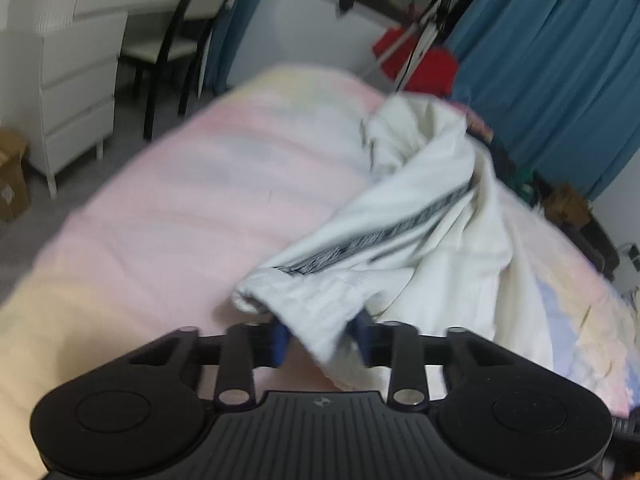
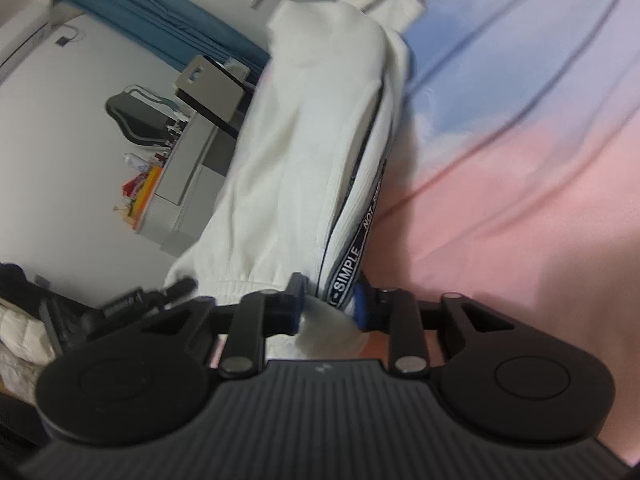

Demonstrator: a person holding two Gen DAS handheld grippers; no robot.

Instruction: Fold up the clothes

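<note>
Both my tongs, left gripper (image 1: 322,334) and right gripper (image 2: 328,304), pinch ends of the white ribbed-knit garment with black lettered stripe (image 1: 420,216), lifting it off the pink bedspread (image 1: 192,200), likely to spread it.

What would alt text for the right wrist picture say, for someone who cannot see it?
A handheld right gripper pinches the cuffed end of a white garment with a black "SIMPLE" stripe, lifted above a pink and blue bedsheet. A cluttered room corner shows behind, blurred.
</note>
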